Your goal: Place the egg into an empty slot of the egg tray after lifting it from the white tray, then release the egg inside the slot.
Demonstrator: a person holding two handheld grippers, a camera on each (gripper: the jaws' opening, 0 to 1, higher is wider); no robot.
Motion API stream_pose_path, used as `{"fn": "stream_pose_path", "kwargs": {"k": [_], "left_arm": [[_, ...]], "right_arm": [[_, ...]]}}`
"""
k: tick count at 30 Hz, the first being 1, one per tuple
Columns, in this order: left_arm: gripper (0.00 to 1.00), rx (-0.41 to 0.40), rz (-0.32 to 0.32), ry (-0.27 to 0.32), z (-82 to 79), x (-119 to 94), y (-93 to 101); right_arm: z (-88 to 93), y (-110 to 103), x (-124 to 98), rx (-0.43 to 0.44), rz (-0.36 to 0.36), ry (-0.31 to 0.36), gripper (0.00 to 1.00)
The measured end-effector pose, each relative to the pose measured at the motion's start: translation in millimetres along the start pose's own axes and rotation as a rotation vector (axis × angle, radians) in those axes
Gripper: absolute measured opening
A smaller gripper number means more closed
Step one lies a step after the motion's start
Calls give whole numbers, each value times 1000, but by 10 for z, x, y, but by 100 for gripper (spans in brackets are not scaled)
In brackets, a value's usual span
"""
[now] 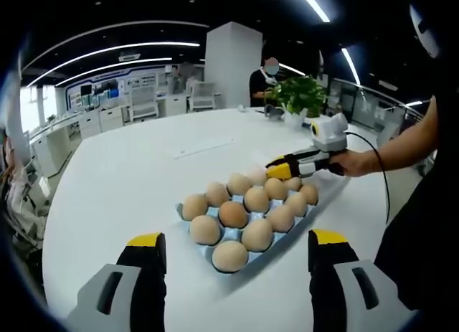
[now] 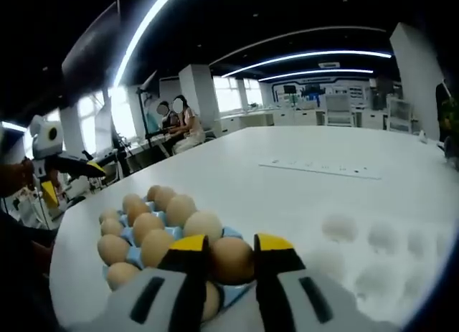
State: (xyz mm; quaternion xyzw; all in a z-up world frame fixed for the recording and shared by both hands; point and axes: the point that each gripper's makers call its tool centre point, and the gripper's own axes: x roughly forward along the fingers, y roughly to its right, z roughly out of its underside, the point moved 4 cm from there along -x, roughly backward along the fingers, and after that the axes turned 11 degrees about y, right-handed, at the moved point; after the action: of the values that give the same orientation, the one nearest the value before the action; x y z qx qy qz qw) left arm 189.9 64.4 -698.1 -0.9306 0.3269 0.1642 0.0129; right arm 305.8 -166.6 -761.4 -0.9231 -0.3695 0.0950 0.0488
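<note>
The egg (image 2: 231, 259) is sitting between the right claw (image 2: 231, 254)'s yellow-tipped jaws, which are closing on its flanks, so the right claw is gripping it. It's hanging at the near corner of the blue egg tray (image 2: 136, 257), right at the tray's edge; whether it's touching a slot yet, I can't tell. Its long axis is hard to read, as the jaws are hiding both sides.

In the left gripper view the right claw (image 1: 281, 168) is reaching in over the far end of the egg tray (image 1: 188, 211), pointing along the tray's length, with the person's hand (image 1: 351, 162) behind it. Most visible slots are holding eggs; any empty one looks to be under the claw's tip.

The left claw (image 1: 237, 244) is hanging wide open with nothing in it, well back from the tray's near end, so the right arm is clearly nearer.

The white tray (image 2: 387, 253) is lying on the desk (image 1: 129, 181) just right of the right claw.
</note>
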Motion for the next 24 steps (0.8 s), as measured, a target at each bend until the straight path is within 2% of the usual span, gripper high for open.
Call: {"fn": "stream_pose_path", "kwargs": {"k": [4, 6, 8, 9, 10, 11, 12, 15, 19, 21, 24], "left_arm": [[81, 2, -1, 7, -17, -11, 12], [81, 4, 0, 11, -26, -13, 20], [80, 8, 2, 13, -35, -14, 29], [80, 10, 3, 15, -39, -15, 33], [80, 13, 3, 16, -43, -16, 38], [80, 15, 3, 17, -45, -16, 40], [80, 15, 4, 20, -50, -16, 44], [80, 18, 7, 25, -58, -20, 64], [80, 20, 12, 36, -72, -34, 92], [81, 23, 16, 47, -87, -44, 110], [82, 17, 32, 79, -130, -60, 153]], "right_arm": [[-99, -63, -47, -54, -30, 64, 28], [-241, -94, -71, -51, -35, 134, 32], [-354, -133, -97, -25, -48, 193, 47], [-408, -146, -110, -10, -53, 224, 57], [-492, -171, -136, 0, -62, 281, 71], [-538, -202, -160, 18, -75, 311, 79], [-526, -211, -184, 13, -80, 300, 83], [-480, -259, -244, 1, -100, 265, 86], [-487, -347, -361, 34, -131, 322, 100], [-488, -423, -426, 66, -165, 336, 100], [-495, -541, -522, 69, -207, 330, 100]]}}
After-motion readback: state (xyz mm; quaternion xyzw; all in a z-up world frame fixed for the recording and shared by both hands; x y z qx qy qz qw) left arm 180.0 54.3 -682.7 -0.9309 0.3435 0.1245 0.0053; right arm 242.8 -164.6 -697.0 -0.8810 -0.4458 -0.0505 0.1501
